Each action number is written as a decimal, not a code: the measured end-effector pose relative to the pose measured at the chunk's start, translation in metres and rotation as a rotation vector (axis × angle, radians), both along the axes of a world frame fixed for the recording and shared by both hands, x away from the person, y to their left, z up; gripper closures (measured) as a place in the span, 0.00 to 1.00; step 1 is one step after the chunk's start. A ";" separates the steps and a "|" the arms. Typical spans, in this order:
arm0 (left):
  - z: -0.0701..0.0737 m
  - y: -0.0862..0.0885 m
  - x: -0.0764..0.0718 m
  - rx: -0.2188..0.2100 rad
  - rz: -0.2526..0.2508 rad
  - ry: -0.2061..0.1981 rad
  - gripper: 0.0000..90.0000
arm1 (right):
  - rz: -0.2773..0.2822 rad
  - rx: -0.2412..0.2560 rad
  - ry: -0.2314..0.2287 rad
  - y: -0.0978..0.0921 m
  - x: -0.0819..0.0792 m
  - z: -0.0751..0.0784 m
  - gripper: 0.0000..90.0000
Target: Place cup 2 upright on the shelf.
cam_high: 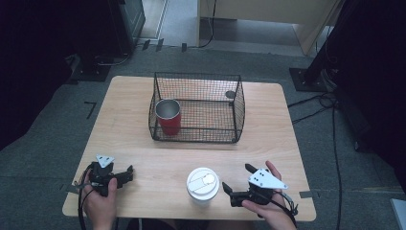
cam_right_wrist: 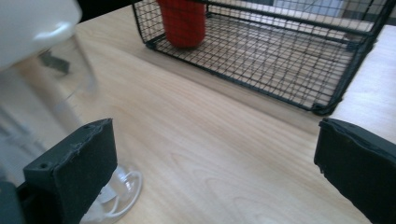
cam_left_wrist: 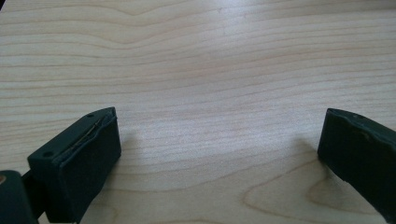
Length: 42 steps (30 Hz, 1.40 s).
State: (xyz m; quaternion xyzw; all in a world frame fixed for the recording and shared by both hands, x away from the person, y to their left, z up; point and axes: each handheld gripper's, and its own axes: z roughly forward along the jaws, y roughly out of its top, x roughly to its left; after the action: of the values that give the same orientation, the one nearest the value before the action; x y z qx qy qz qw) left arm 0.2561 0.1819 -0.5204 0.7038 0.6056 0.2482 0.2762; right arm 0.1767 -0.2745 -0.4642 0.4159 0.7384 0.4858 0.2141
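We hold our right gripper (cam_high: 237,183) low near the front edge of the wooden table (cam_high: 129,96), its fingers (cam_right_wrist: 74,163) spread wide and empty, with the clear lidded cup (cam_high: 203,184) standing just to its left. That placement suits a sideways approach: in the right gripper view the cup's transparent wall and base (cam_right_wrist: 116,191) sit right beside the nearer finger, not yet between the two, so nothing is gripped. The white lid is on, which should let the cup be carried upright without spilling, though we cannot tell whether it holds anything.

Our left gripper (cam_high: 125,175) rests well apart at the table's front left corner, fingers (cam_left_wrist: 79,158) also open over bare wood, seemingly parked out of the way.

Farther back, the black wire basket (cam_high: 239,103) stands open-topped in the middle of the table. A red metal tumbler (cam_high: 168,116) stands upright in its left front corner, leaving the rest of the basket floor free. We judge that space the likely destination for the clear cup.
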 end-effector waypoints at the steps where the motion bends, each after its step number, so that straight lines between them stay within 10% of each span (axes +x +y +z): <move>1: 0.000 0.000 0.000 0.000 0.000 0.000 0.00 | 0.007 0.002 0.001 0.001 -0.003 -0.002 0.00; 20: 0.000 -0.001 -0.001 -0.004 -0.003 -0.002 0.00 | 0.123 0.055 -0.022 0.016 -0.029 -0.007 0.00; 42: 0.000 -0.001 -0.001 -0.005 -0.002 -0.003 0.00 | 0.215 0.081 -0.051 0.059 -0.024 0.001 0.00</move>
State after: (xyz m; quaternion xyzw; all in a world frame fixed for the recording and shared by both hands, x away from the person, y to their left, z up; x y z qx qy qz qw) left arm 0.2550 0.1808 -0.5207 0.7035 0.6050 0.2473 0.2792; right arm 0.1531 -0.2156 -0.4628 0.3301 0.7527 0.5459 0.1627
